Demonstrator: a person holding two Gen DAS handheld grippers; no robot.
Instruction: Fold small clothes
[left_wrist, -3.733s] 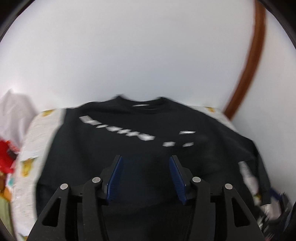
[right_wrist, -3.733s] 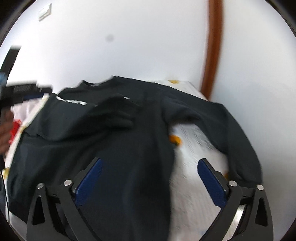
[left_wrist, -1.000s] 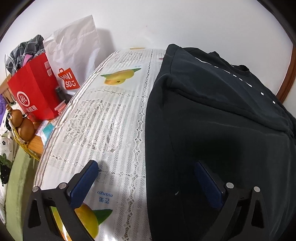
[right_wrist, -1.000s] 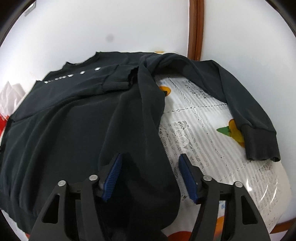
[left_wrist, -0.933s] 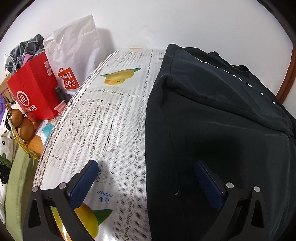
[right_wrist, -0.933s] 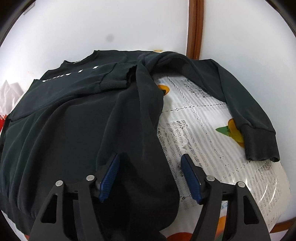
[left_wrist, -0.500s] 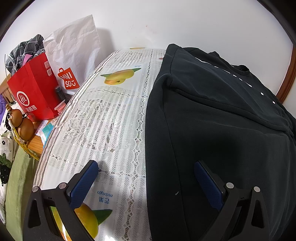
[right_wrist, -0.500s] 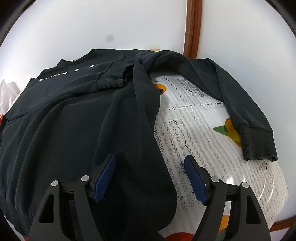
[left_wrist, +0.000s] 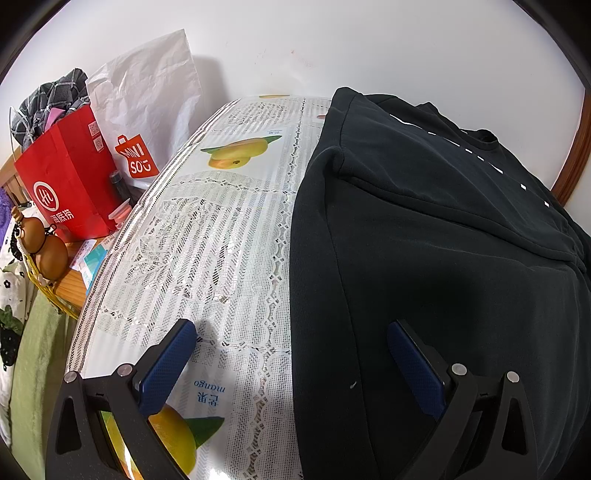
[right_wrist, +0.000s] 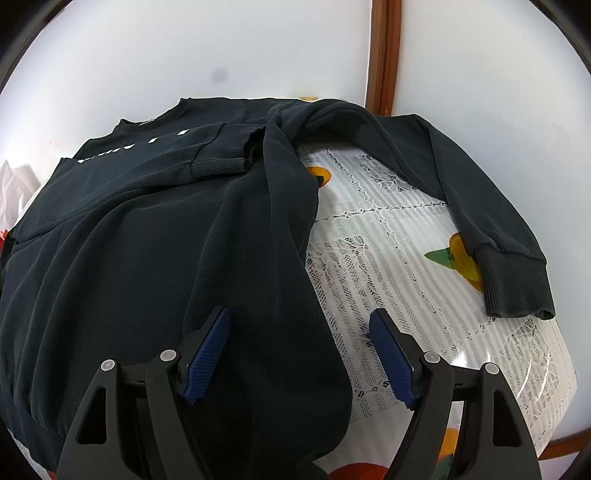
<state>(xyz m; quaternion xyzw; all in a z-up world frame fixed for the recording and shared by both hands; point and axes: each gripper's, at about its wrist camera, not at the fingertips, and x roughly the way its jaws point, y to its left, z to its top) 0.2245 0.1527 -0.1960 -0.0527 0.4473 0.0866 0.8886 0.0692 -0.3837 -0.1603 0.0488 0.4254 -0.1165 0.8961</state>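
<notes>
Left wrist only: red bag; right wrist: sweatshirt cuff.

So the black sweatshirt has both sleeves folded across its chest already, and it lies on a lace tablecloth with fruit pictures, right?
Not quite. Only one sleeve is folded across the chest. The other sleeve lies stretched out over the tablecloth, as the right wrist view shows. The rest holds: a black sweatshirt on a lace tablecloth with fruit pictures.
</notes>
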